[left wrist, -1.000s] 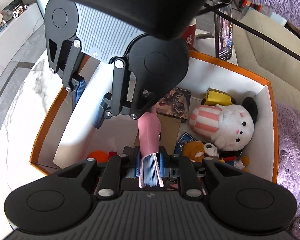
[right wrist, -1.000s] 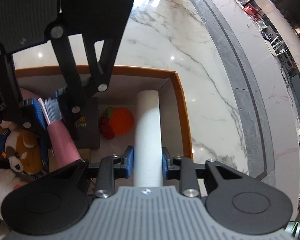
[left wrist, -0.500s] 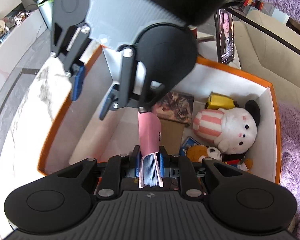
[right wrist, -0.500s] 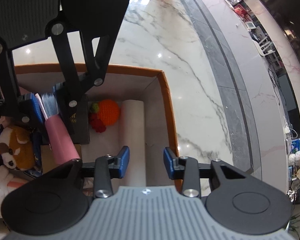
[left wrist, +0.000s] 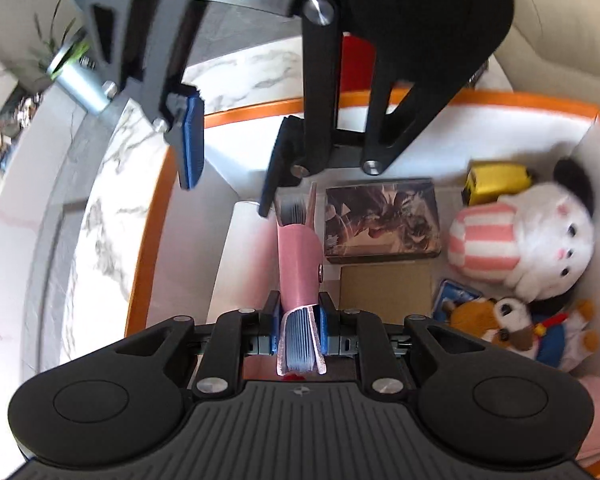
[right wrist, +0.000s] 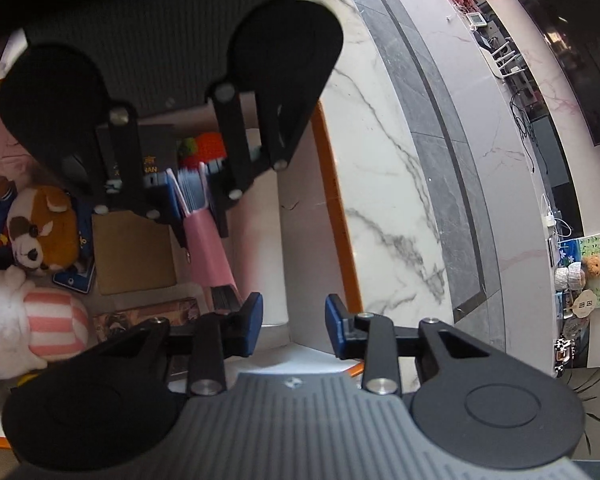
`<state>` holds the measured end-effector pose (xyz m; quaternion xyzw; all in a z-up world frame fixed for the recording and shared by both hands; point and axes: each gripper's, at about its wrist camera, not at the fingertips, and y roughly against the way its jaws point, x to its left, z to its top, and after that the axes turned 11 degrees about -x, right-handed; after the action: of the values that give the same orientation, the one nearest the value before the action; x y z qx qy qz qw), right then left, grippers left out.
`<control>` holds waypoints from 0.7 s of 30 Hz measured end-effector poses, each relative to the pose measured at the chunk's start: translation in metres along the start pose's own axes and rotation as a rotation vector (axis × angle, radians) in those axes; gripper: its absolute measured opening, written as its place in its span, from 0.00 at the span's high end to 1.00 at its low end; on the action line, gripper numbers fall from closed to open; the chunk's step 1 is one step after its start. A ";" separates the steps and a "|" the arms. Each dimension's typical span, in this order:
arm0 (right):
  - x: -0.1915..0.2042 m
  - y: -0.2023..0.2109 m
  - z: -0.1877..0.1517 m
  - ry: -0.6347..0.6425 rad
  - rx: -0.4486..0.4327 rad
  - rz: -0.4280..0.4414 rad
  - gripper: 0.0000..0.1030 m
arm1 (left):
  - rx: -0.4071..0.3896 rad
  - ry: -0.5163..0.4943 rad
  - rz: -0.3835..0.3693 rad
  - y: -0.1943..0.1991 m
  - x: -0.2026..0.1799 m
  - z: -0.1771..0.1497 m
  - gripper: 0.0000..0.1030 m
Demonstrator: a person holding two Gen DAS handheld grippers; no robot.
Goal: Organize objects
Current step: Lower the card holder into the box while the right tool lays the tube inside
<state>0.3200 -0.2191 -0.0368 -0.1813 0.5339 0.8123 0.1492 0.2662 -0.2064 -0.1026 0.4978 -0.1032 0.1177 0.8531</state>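
My left gripper (left wrist: 299, 316) is shut on a pink case of cards (left wrist: 300, 268) and holds it inside the orange box (left wrist: 540, 100). The case also shows in the right wrist view (right wrist: 208, 248). My right gripper (right wrist: 294, 324) is open and empty above the box's edge; in the left wrist view (left wrist: 232, 168) it hangs over the far left corner. A white roll (right wrist: 282, 240) lies in the box along its wall, below the right fingers.
The box holds a white plush with a striped hat (left wrist: 516, 236), a brown plush dog (left wrist: 500, 320), a picture card box (left wrist: 380, 220), a brown card (left wrist: 384, 288), a yellow toy (left wrist: 496, 180) and an orange knitted fruit (right wrist: 210, 146). The box sits on a marble table (right wrist: 388, 160).
My right gripper has let go of the white roll, opened wider and lifted back from it. The roll now lies in the box. My left gripper still holds the pink case.
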 end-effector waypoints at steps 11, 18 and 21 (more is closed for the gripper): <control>0.019 -0.016 0.000 -0.011 0.002 0.086 0.75 | 0.024 -0.107 0.130 -0.026 -0.010 -0.019 0.73; 0.019 -0.027 -0.001 -0.073 0.017 0.129 0.89 | -0.044 0.076 0.109 0.000 0.006 -0.024 0.38; 0.020 -0.030 -0.002 -0.092 0.043 0.163 0.93 | -0.040 0.224 0.040 0.015 0.020 -0.020 0.42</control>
<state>0.3157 -0.2081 -0.0711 -0.0963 0.5567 0.8176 0.1108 0.2814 -0.1795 -0.0939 0.4620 -0.0194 0.1875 0.8666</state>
